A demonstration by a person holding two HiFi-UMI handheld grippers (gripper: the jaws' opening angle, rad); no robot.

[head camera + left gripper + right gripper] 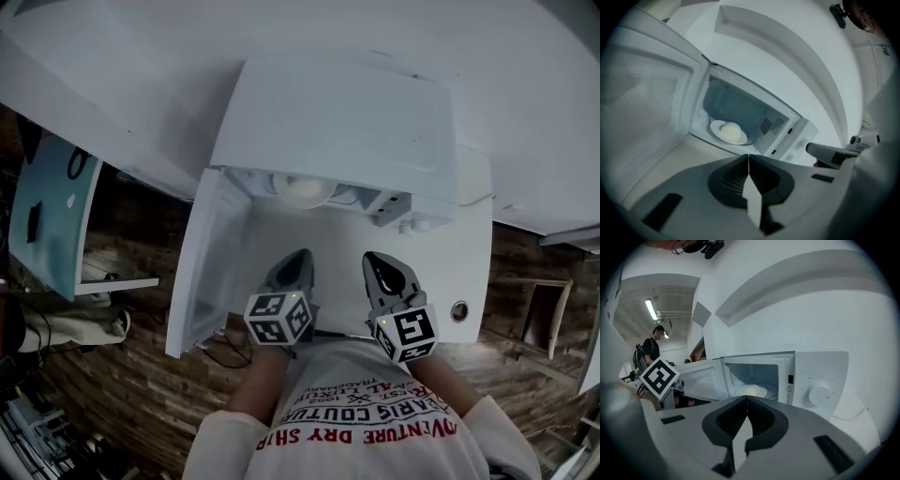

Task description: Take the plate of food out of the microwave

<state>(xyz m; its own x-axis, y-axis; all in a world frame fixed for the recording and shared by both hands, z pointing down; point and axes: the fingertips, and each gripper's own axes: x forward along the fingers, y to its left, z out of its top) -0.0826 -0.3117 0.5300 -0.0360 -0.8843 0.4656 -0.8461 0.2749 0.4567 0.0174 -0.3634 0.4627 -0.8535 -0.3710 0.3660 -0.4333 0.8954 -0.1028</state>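
Ahead of the left gripper [749, 157] and right gripper [747, 399], both pressed together and empty, the plate [713, 128] of food [731, 132] sits inside the open microwave [820, 376]. Probably stiff, slick, breakable: pinch its near rim.

I see the white microwave [820, 376] with its door [701, 378] swung wide open to the left. Inside, a white plate [714, 127] lies flat on the cavity floor, with a pale rounded mound of food [731, 132] at its middle.
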